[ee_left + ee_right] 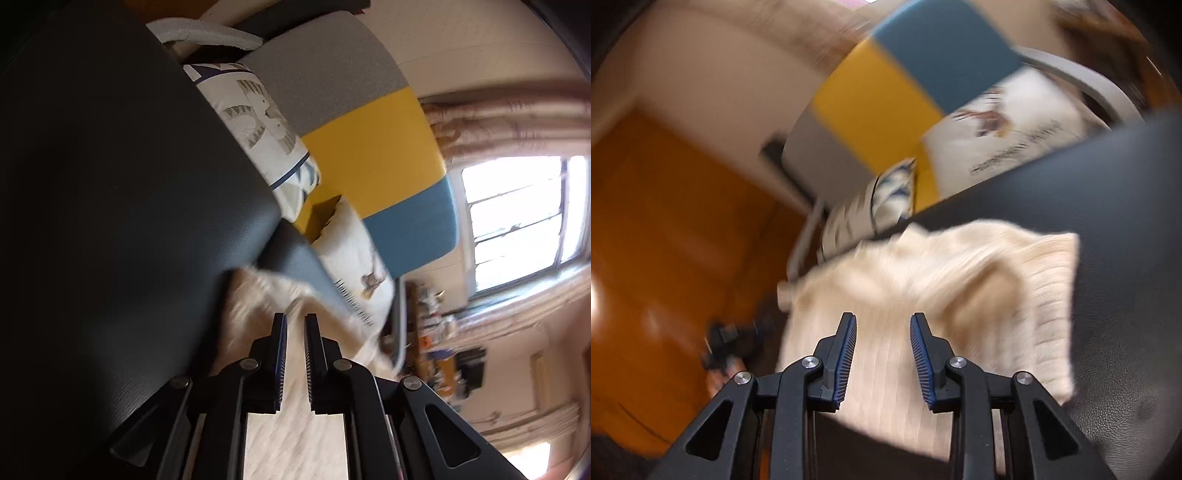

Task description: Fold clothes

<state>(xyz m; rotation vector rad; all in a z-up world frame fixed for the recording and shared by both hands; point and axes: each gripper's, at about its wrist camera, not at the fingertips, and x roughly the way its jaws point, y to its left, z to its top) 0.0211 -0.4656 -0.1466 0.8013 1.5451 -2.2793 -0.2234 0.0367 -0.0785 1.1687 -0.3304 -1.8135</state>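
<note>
- A black leather-look desk [1108,229] carries a cream knitted sweater [923,295], which lies at its edge and hangs partly over it.
- Beyond the far edge stands a chair [369,140] with grey, yellow and blue bands, printed cushions [258,118] resting on it.
- The right gripper [882,321] hovers over the sweater, jaws apart, pads pressing nothing.
- The left gripper [295,321] is over the sweater, jaws nearly closed with a narrow gap; whether they pinch cloth cannot be told.
</note>
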